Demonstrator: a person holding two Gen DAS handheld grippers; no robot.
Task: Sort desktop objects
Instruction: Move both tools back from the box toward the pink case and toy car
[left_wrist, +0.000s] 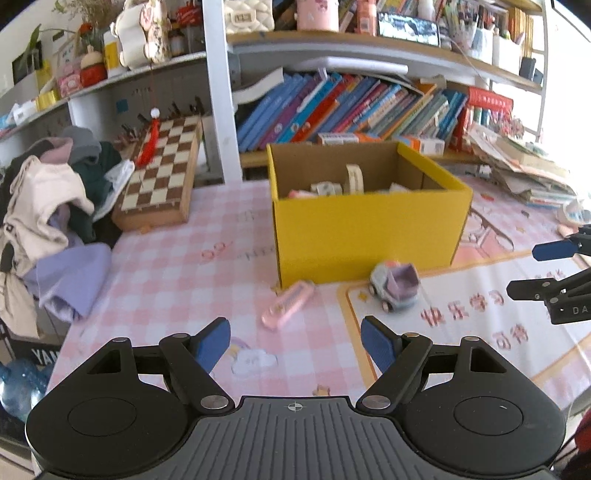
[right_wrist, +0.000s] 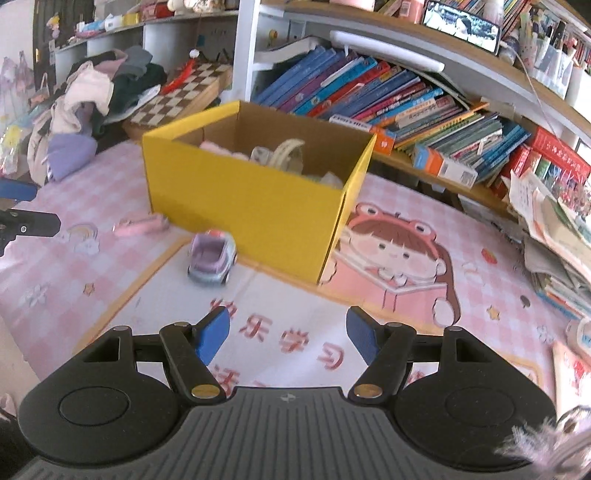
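Hovering over the pink checked tabletop (left_wrist: 166, 266), the left gripper (left_wrist: 295, 343) has its blue fingers (left_wrist: 213, 345) spread apart with nothing between them; the right gripper (right_wrist: 286, 336) is likewise released and empty above the printed mat (right_wrist: 295, 317). Beyond them lie a pink case (left_wrist: 288, 308) and, just beside it, a toy car (left_wrist: 395, 290), both near the front of the yellow box (left_wrist: 365, 229). Small items sit inside that box. Behind it, books (left_wrist: 343, 107) lean on a shelf, with a chessboard (left_wrist: 162, 173) and clothes (left_wrist: 48, 206) to the left.
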